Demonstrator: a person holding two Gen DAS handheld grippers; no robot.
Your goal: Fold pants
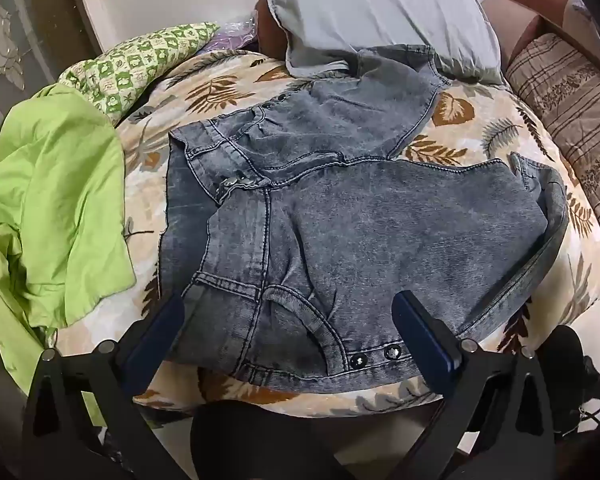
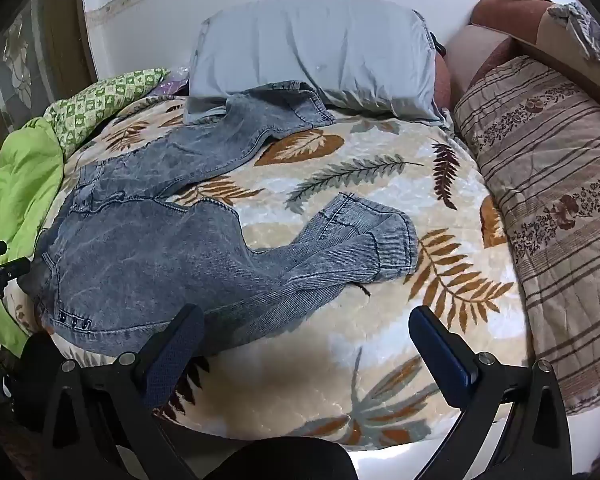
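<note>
Two hand-held grippers over a bed, both angled down, both with jaws spread wide and nothing between the pads. Left hand-held gripper (image 1: 288, 316) hangs above the waist end of the jeans (image 1: 340, 216); its blue pads straddle the waistband and pocket with two metal snap buttons (image 1: 374, 356) near the right pad, but no pad presses the cloth. Right hand-held gripper (image 2: 306, 334) sits further toward the leg end; its left pad overlaps the lower edge of the jeans (image 2: 148, 256) in view, whether touching cannot be told; its right pad is over bare blanket. Jeans: grey-blue acid-wash denim, lying unfolded on the leaf-print blanket (image 2: 364, 208), waist toward the left edge of the bed, two legs splayed apart. Far leg runs up to the grey pillow (image 2: 320, 56), cuff against it. Near leg bends, its cuff doubled over on itself mid-blanket. Lime-green cloth (image 1: 56, 208) bunched at the left, just beside the waistband. Green checked pillow (image 1: 140, 64) behind it. Striped floral quilt (image 2: 552, 200) along the right side of the bed, well apart from the jeans.
</note>
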